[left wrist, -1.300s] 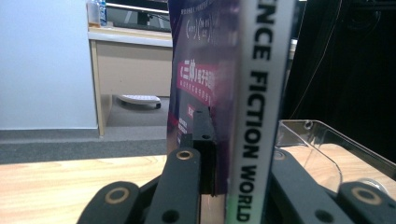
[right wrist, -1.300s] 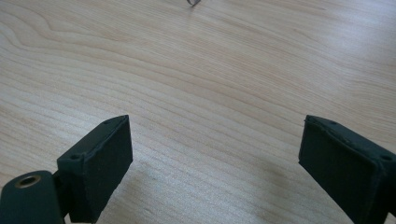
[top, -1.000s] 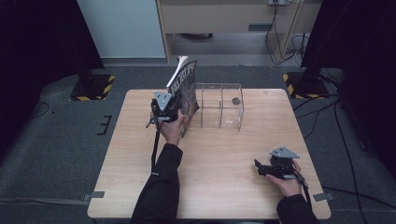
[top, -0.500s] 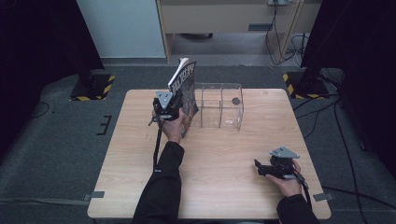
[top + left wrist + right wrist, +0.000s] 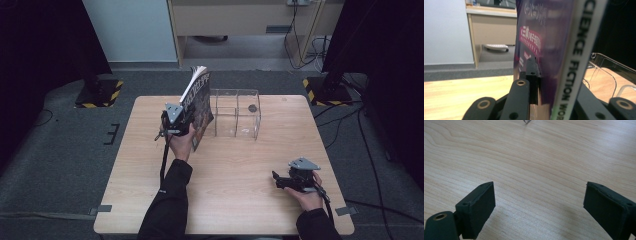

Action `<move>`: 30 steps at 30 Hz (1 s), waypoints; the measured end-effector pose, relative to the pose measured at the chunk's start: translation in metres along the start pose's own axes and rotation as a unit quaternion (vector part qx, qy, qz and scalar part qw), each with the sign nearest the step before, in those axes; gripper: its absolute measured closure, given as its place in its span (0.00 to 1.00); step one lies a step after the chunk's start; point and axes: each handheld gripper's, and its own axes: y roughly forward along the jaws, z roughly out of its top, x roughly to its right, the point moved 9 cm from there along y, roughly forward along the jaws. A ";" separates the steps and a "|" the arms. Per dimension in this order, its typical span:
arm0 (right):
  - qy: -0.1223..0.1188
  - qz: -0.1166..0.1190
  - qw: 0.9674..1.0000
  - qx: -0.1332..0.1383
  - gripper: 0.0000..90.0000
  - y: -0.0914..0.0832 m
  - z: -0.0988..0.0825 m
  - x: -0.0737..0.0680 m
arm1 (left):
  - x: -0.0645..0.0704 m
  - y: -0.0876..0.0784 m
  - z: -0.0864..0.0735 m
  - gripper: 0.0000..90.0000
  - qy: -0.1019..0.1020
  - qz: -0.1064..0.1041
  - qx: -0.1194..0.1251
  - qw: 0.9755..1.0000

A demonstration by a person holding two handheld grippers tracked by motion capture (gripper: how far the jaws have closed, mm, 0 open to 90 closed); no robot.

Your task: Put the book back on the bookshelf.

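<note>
A paperback book (image 5: pixel 199 102) with a dark, purple cover stands upright and slightly tilted on the table, just left of a clear plastic box (image 5: pixel 237 117). My left gripper (image 5: pixel 189 124) is shut on the book's lower part. Its jaws have just been opening a little, with the book still between them. In the left gripper view the white spine (image 5: pixel 574 60) runs up between my jaws, and the left fingertip (image 5: pixel 532 67) lies against the cover. My right gripper (image 5: pixel 276 181) rests open and low over the table near the front right, with nothing between its pads (image 5: pixel 477 207).
The clear box has dividers and a small dark thing (image 5: pixel 252 107) in its far right part. Bare wooden table (image 5: pixel 240 160) lies between the two hands. Cables trail from both grippers. Beyond the table are a grey floor, a cabinet and black stands.
The left gripper and the book have shifted slightly lower and nearer to me. The right hand has kept still.
</note>
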 end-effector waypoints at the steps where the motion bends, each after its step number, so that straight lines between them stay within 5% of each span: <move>1: 0.000 0.000 1.000 0.000 0.12 0.000 0.000 0.000 | 0.000 -0.002 0.000 0.88 -0.005 -0.004 -0.002 1.000; 12: 0.001 0.000 1.000 -0.001 0.12 0.000 0.000 -0.001 | -0.002 -0.015 0.003 0.91 -0.018 -0.004 -0.023 1.000; 22: 0.002 0.002 1.000 -0.003 0.12 0.001 0.000 0.000 | -0.004 -0.002 0.009 0.92 -0.051 -0.003 0.017 0.999; 30: 0.003 0.001 1.000 -0.002 0.12 0.001 0.000 0.001 | -0.002 0.011 0.020 0.92 -0.047 0.005 0.033 0.998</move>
